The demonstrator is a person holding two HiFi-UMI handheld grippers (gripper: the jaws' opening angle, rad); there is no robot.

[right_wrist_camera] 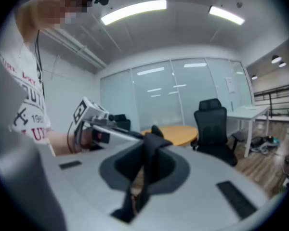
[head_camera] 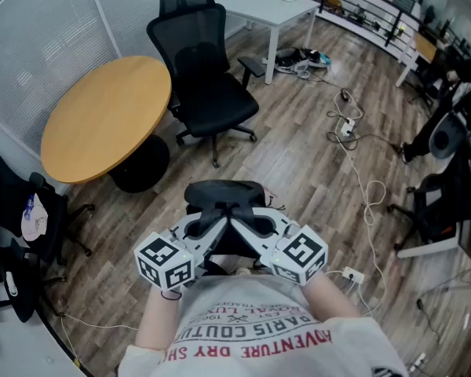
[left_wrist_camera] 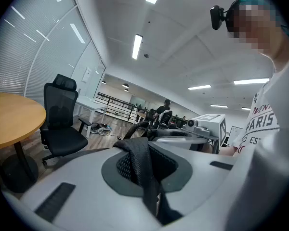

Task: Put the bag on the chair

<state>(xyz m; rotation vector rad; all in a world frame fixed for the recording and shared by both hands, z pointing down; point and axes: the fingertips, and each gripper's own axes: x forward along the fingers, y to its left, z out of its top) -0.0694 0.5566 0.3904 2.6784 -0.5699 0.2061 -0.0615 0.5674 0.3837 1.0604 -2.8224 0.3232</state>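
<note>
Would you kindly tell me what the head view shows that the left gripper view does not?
Only the head view: the whole bag and a white floor cable. Only the left gripper view: ceiling lights and the strap pinched between the jaws of the left gripper. Both: the black chair and the round table.

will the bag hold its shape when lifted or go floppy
Probably floppy: the webbing strap folds and kinks where it is pinched. The bag likely hangs and swings from its straps, so it may slump on the chair. Weight is hard to judge.
</note>
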